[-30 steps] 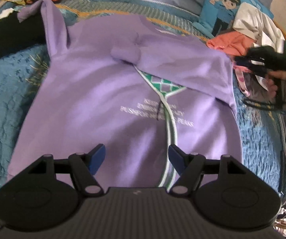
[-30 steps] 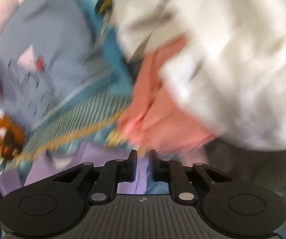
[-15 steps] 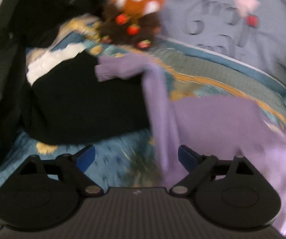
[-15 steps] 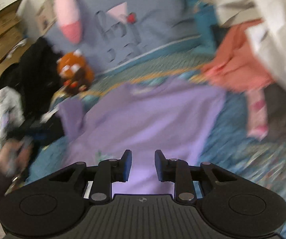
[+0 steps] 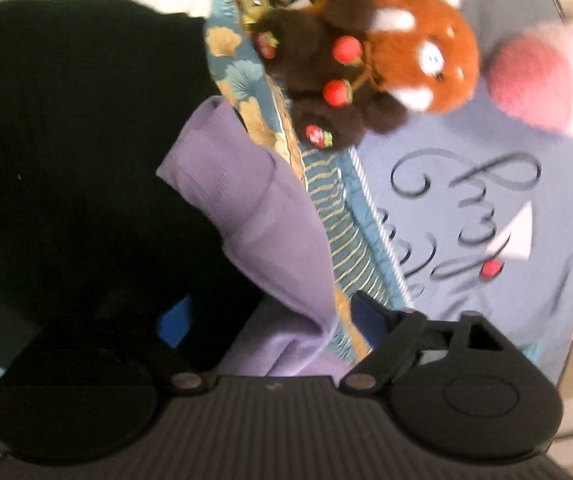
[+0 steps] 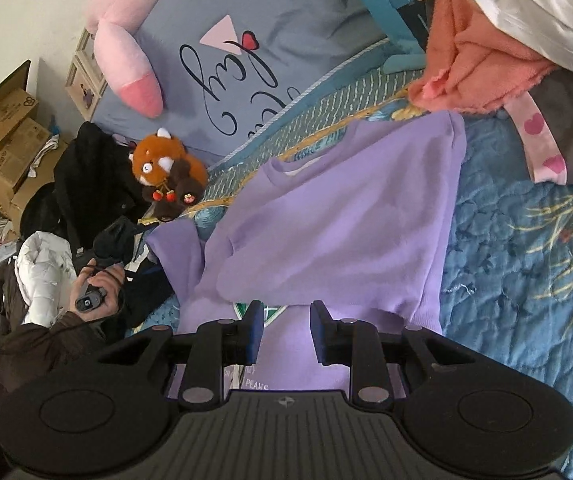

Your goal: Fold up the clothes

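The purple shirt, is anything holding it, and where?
Not yet. The left tool is open around the purple shirt sleeve; the right tool is open, empty.

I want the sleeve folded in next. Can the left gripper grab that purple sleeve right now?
Probably yes. The left gripper is open, and the sleeve runs right up between its fingers with nothing lying over it. The plush toy sits farther back, out of the way.
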Available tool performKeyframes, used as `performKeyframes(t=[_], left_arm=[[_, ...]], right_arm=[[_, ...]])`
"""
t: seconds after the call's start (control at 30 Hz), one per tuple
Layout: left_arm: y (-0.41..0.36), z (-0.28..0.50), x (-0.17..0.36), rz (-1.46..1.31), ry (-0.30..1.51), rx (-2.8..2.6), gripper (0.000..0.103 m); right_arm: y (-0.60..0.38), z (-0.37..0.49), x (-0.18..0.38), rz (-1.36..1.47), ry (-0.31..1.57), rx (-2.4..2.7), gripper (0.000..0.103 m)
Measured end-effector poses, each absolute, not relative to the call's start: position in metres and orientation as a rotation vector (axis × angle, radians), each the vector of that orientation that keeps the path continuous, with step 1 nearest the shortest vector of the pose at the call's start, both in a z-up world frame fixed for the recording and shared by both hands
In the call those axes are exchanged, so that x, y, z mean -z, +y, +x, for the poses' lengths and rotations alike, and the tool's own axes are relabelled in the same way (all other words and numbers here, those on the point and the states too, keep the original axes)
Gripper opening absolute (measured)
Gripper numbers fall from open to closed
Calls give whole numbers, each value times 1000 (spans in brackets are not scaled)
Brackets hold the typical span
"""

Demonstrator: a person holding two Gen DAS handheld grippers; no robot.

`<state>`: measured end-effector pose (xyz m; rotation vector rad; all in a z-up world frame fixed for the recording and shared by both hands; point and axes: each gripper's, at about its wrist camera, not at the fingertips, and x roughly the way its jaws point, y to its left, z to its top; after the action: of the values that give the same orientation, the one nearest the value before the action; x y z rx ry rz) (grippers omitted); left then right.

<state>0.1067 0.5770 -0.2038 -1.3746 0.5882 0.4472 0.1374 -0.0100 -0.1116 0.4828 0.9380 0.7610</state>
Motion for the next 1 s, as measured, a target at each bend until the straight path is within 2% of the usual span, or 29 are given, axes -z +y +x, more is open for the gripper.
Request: performKeyframes(t=[0.03, 0.1, 0.17, 0.2, 0.37, 0.47, 0.57, 0.7, 0.8, 0.9, 1.0], left_arm=[[578, 106, 208, -1413, 554, -441, 64], [579, 106, 208, -1438, 504, -443, 32], [580, 107, 206, -1441, 463, -452, 12], [579, 107, 203, -1431, 435, -469, 9], [572, 86, 177, -1407, 241, -529, 5], [566, 83, 157, -1349, 214, -466, 5], [544, 85, 122, -1174, 227, -383, 5], [474, 99, 71, -783, 309, -264, 5], [384, 120, 55, -386, 405, -185, 5], [260, 151, 91, 134, 562, -63, 5], [154, 168, 168, 663, 704, 20, 5]], right_arm=[[-9, 137, 112, 484, 934, -768, 26], [-8, 136, 114, 488, 926, -782, 26], [-5, 135, 117, 501, 930, -792, 26], [-4, 133, 118, 510, 933, -798, 26], [-2, 127, 119, 512, 925, -807, 26], [-5, 125, 120, 517, 916, -797, 26], [-11, 122, 121, 538, 915, -781, 26], [-18, 113, 119, 542, 899, -778, 26], [-25, 106, 120, 562, 899, -764, 26], [-34, 99, 121, 587, 900, -739, 26], [-45, 93, 118, 601, 896, -710, 26]])
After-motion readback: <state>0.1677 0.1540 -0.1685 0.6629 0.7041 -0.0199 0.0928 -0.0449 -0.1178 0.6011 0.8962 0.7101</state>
